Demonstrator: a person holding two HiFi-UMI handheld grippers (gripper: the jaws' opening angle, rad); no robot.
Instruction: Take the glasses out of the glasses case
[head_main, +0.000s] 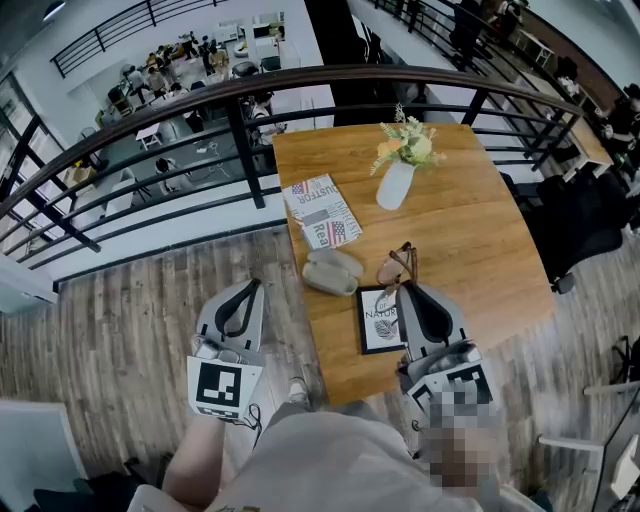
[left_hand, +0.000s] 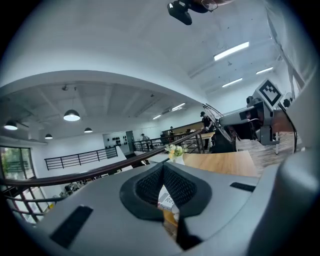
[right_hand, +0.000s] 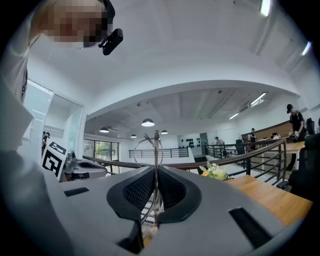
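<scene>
The pale grey-green glasses case (head_main: 332, 272) lies on the wooden table (head_main: 470, 230), left of its middle. The thin-rimmed glasses (head_main: 397, 264) are outside the case, just to its right, above the table top. My right gripper (head_main: 405, 287) is shut on the glasses; in the right gripper view their wire frame (right_hand: 150, 145) stands upright between the pads of that gripper (right_hand: 156, 170). My left gripper (head_main: 256, 284) hangs over the floor left of the table, beside the case. In the left gripper view it (left_hand: 163, 167) is shut with nothing in it.
A white vase of flowers (head_main: 396, 180) stands at the back of the table. A magazine (head_main: 322, 210) lies at the left edge, and a black-framed picture (head_main: 377, 320) lies near the front edge under my right gripper. A dark railing (head_main: 240, 130) runs behind the table.
</scene>
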